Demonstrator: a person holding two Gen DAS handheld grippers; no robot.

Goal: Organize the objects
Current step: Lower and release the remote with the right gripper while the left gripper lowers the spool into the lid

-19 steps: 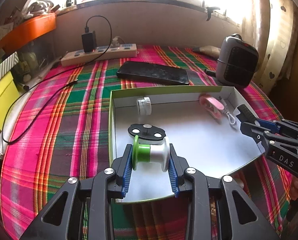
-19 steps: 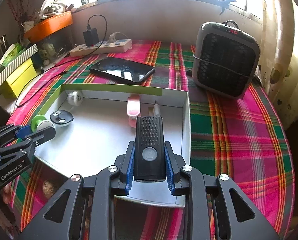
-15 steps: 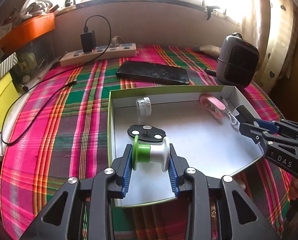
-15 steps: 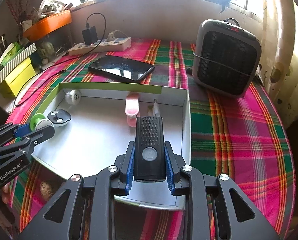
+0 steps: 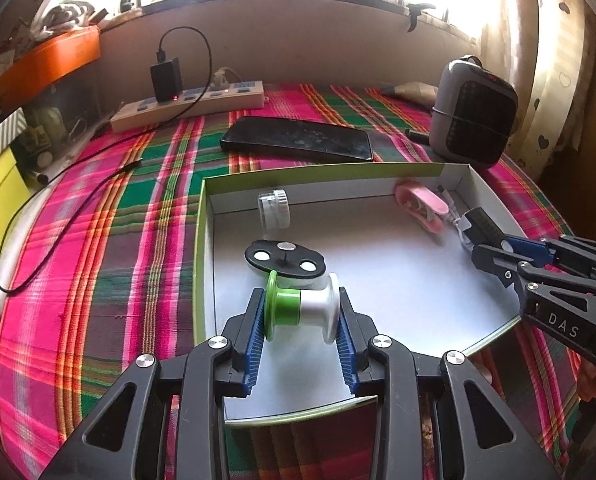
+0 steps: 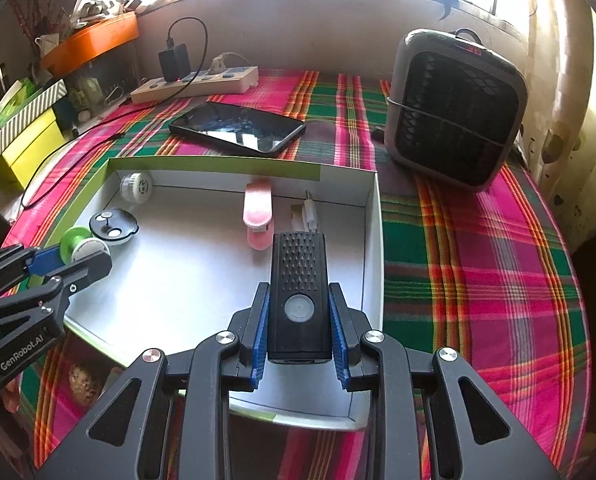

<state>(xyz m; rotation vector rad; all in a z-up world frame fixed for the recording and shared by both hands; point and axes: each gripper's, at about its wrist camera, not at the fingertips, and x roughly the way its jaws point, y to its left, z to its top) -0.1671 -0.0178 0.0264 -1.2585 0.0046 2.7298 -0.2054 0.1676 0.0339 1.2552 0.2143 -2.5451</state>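
Observation:
My left gripper [image 5: 301, 312] is shut on a green and white spool [image 5: 302, 306], held over the left part of a white box with a green rim [image 5: 200, 240]. My right gripper [image 6: 300, 312] is shut on a black rectangular device with a round button [image 6: 298, 280], held over the box's right side [image 6: 372, 240]. Inside the box lie a black oval disc [image 5: 284, 259], a small white jar [image 5: 274, 208], a pink clip [image 6: 258, 212] and a white USB plug [image 6: 308, 216]. The left gripper also shows in the right wrist view [image 6: 70, 256], and the right gripper shows in the left wrist view [image 5: 498, 252].
A black phone [image 5: 298, 142] lies behind the box on the plaid tablecloth. A grey heater [image 6: 454, 108] stands at the back right. A power strip with a charger [image 5: 186, 104] and a cable run along the back left. Yellow boxes [image 6: 30, 140] and an orange tray [image 6: 94, 40] sit at the left.
Both grippers have drawn back and up slightly with their objects, so the box sits a little farther off in both views. Nothing was let go.

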